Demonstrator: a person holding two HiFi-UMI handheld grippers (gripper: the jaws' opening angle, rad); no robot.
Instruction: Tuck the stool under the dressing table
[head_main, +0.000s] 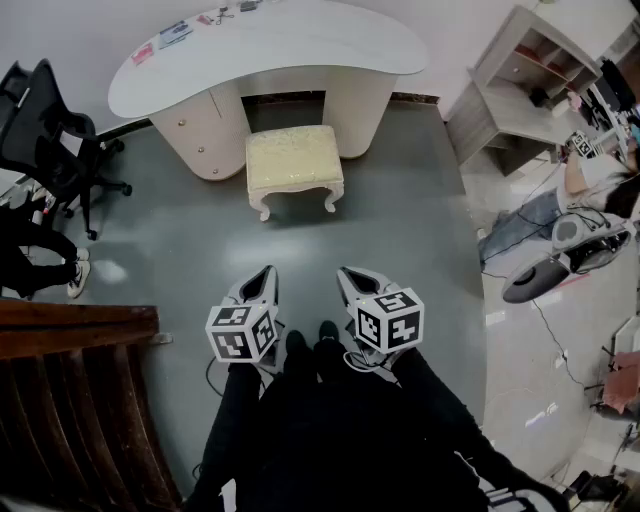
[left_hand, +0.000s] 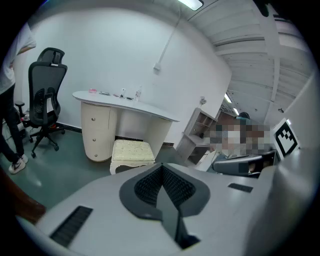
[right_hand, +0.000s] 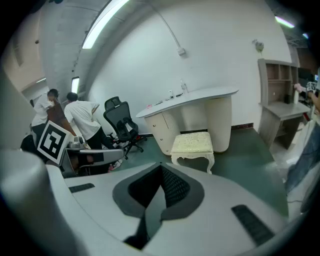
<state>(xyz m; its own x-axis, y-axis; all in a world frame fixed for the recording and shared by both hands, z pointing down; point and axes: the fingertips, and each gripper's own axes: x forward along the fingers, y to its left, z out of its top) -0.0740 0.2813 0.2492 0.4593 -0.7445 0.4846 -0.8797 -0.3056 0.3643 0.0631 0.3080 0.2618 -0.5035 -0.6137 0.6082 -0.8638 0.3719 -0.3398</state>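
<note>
The pale dressing table (head_main: 270, 45) stands against the wall, with the cream stool (head_main: 294, 160) on the grey floor (head_main: 410, 220) just before its knee gap, not tucked under. Well apart from both, the left claw (head_main: 263, 280) and right claw (head_main: 348, 280) are closed and empty.

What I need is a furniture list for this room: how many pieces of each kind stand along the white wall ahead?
Dressing table: 1
Stool: 1
Black office chair: 1
Shelved desk: 1
Total: 4
</note>
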